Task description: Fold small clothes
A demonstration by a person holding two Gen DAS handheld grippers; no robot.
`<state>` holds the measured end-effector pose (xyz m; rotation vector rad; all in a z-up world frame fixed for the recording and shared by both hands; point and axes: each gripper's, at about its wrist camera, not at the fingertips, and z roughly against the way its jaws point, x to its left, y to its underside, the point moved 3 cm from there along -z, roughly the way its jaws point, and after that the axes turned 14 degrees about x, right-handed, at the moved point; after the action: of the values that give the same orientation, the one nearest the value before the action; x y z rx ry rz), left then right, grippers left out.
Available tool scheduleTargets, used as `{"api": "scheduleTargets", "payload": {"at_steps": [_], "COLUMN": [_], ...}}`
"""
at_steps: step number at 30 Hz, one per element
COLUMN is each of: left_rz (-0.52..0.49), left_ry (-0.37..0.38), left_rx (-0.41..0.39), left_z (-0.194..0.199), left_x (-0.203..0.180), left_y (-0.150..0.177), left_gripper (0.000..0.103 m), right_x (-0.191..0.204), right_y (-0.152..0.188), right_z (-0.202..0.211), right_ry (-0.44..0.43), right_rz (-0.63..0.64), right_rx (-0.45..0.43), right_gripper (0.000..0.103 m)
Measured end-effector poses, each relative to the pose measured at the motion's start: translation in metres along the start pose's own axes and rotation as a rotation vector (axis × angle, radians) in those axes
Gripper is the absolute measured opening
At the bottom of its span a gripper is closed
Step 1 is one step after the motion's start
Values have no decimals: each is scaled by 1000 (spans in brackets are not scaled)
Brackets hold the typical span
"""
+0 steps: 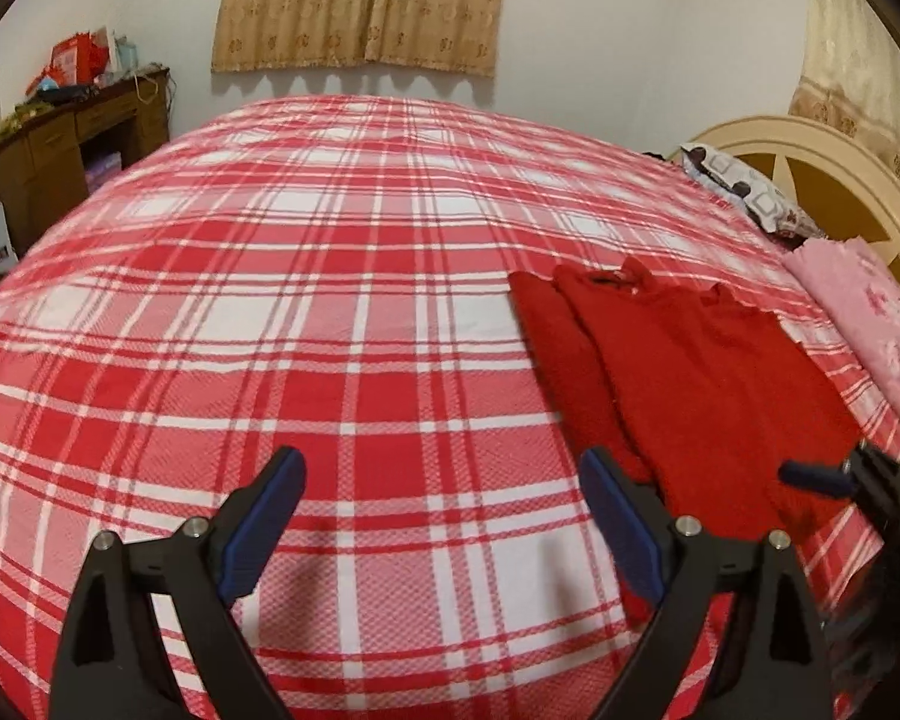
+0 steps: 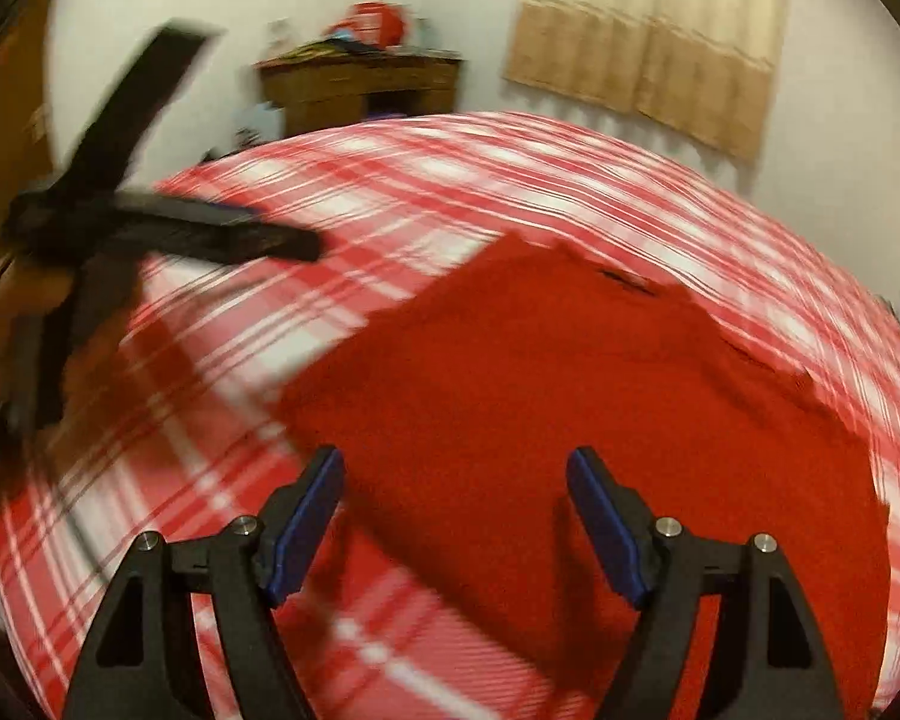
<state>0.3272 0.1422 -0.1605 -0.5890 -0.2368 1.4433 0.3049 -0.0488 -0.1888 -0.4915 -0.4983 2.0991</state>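
A small red knit garment (image 1: 690, 372) lies flat on the red-and-white plaid bed (image 1: 330, 300), to the right of my left gripper (image 1: 444, 462). The left gripper is open and empty above the bare sheet. In the blurred right wrist view the garment (image 2: 570, 396) fills the middle. My right gripper (image 2: 456, 462) is open and empty just above the garment's near edge. The left gripper also shows in the right wrist view (image 2: 168, 228) at the left. The right gripper's tip shows in the left wrist view (image 1: 822, 474) at the garment's right edge.
A pink floral cloth (image 1: 870, 324) and a patterned pillow (image 1: 744, 192) lie by the cream headboard (image 1: 840, 180) at the right. A cluttered wooden desk (image 1: 60, 138) stands left of the bed. Curtains (image 1: 360, 6) hang on the far wall.
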Motion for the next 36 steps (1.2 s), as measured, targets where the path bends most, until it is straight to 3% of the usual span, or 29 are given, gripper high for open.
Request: {"api": "scheduleTargets", "payload": {"at_steps": [5, 9, 14, 17, 19, 24, 29, 36], "left_rz": [59, 57, 83, 80, 68, 68, 35, 79], "left_ry": [98, 106, 203, 240, 262, 270, 233, 234], "left_rx": [21, 34, 65, 76, 98, 148, 159, 154], "left_z": [-5, -13, -27, -35, -44, -69, -77, -82], "left_x": [6, 2, -1, -9, -17, -31, -37, -35], "left_y": [-4, -11, -27, -34, -38, -46, -53, -63], "left_gripper": [95, 95, 95, 95, 95, 95, 98, 97], "right_x": [33, 34, 45, 41, 34, 28, 25, 24], "right_y": [-2, -9, -13, -17, -20, -22, -22, -20], "right_z": [-13, -22, -29, -32, -35, -40, -44, -44], "right_ry": [132, 226, 231, 202, 173, 118, 108, 105], "right_rz": [160, 156, 195, 174, 145, 113, 101, 96], "right_rx": [22, 21, 14, 25, 39, 54, 56, 56], "right_gripper": [77, 77, 73, 65, 55, 52, 52, 52]}}
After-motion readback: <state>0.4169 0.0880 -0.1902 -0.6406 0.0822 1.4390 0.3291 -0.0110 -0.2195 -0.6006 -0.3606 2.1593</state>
